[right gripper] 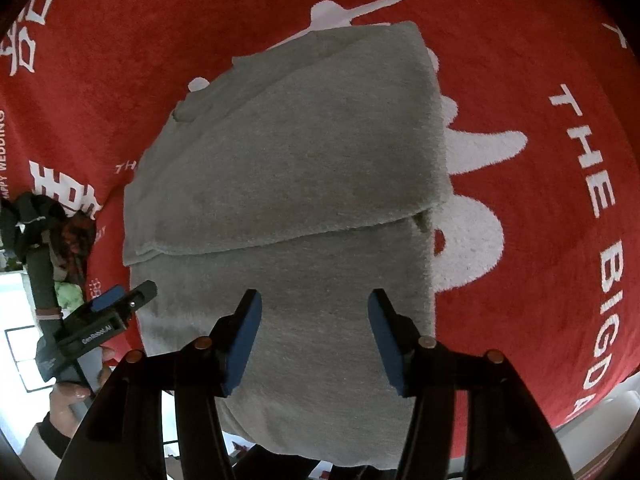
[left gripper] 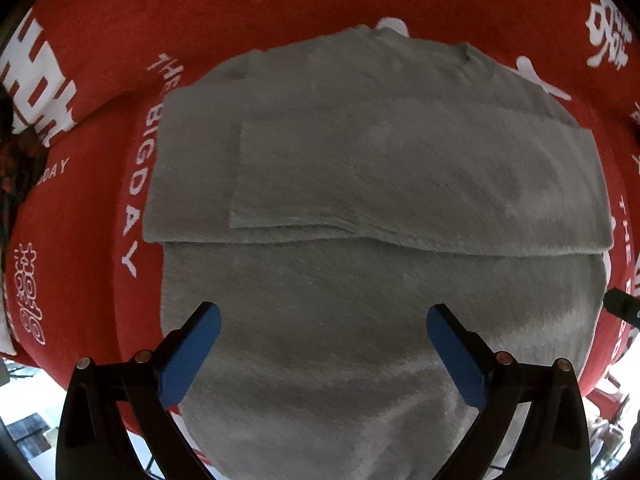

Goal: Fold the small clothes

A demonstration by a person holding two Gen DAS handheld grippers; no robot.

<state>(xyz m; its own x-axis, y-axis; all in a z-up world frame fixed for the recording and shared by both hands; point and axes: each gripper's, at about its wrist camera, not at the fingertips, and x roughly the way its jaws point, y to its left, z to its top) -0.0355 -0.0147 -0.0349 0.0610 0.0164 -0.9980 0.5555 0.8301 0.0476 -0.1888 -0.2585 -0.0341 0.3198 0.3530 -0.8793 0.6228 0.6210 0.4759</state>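
Left wrist view: the grey garment [left gripper: 360, 184] is a fleecy top, lying flat on a red cloth [left gripper: 280, 4] printed with white lettering that covers the bench. Both sleeves are folded across the chest, forming a band with a straight lower edge. The collar points away from the camera and the hem toward it, so the long axis runs from near to far. The left tongs [left gripper: 323, 354] stand wide above the lower body of the garment, with nothing between the blue pads [left gripper: 188, 360]. In the right wrist view, the right tongs [right gripper: 315, 338] stand partly apart over the hem area, pads clear of the fabric. A hand [right gripper: 70, 396] holds the left tongs beside the garment's edge.
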